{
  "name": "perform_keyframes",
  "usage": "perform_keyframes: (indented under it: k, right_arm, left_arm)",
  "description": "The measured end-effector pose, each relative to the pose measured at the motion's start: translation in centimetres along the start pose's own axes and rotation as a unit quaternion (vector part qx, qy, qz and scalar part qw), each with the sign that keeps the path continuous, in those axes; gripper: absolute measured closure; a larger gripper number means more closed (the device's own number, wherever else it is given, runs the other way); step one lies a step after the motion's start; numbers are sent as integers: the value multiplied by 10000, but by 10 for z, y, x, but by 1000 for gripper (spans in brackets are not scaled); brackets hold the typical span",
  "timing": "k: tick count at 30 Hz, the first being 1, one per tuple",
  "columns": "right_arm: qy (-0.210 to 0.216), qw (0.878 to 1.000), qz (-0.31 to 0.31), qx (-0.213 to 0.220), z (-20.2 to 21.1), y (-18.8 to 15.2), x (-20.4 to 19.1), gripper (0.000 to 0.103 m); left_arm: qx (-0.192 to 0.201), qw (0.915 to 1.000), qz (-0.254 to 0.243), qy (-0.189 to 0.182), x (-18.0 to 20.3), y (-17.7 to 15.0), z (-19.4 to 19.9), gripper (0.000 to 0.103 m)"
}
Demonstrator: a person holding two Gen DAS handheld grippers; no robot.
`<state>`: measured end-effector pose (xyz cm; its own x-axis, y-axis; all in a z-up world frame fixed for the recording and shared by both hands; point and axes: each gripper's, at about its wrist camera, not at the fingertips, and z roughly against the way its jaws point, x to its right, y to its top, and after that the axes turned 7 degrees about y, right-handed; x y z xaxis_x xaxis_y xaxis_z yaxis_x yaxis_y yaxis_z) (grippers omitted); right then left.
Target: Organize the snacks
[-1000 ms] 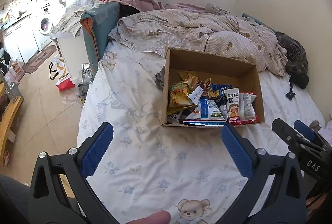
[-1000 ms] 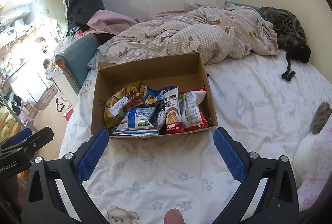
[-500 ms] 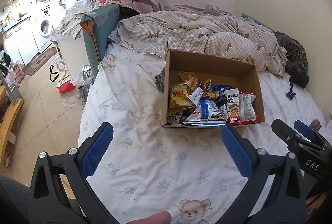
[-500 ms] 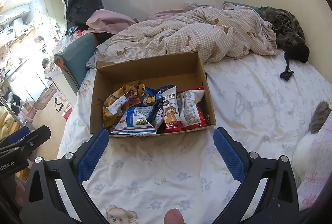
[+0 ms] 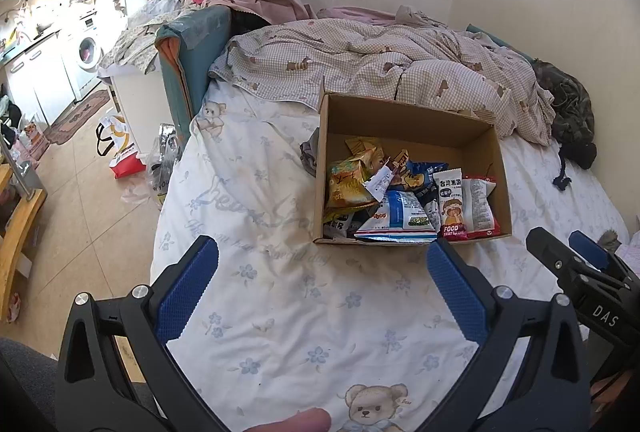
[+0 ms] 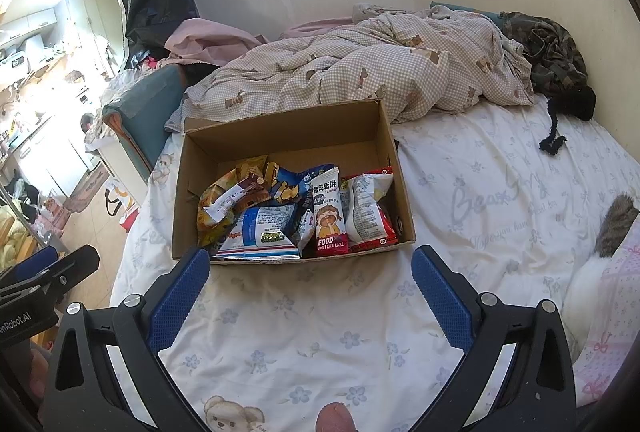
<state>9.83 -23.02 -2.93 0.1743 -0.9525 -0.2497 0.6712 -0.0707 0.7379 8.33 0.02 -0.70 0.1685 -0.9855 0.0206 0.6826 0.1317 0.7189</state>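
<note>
We hold our left hand-held gripper [image 5: 320, 284] spread wide and empty above the white floral bed sheet [image 5: 280, 312]; our right hand-held gripper [image 6: 310, 282] hangs the same way, fingers parted with nothing between them. Just ahead of both sets of blue-padded fingertips [image 6: 182, 296] sits the open brown cardboard box [image 6: 280, 127], its near wall close beyond them. Inside lies a heap of crinkled snack packets [image 6: 288, 216], the red-and-white rice cake pouch [image 6: 330, 218] toward the right. Beyond the box bunches a checked beige duvet [image 5: 380, 71].
</note>
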Motion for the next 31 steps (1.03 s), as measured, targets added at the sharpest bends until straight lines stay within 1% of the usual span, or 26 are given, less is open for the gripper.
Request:
perform_keyframes:
  k: [25, 28, 31]
  right_arm:
    - [3, 10000, 0, -4, 0, 0, 0, 0]
    - [14, 10000, -3, -3, 0, 0, 0, 0]
    - [32, 10000, -14, -7, 1, -2, 0, 0]
  left_arm:
    - [-82, 9999, 18, -84, 2, -5, -4, 0]
    - [-115, 9998, 10, -133, 2, -6, -6, 0]
    - [-176, 9998, -54, -92, 3, -8, -9, 0]
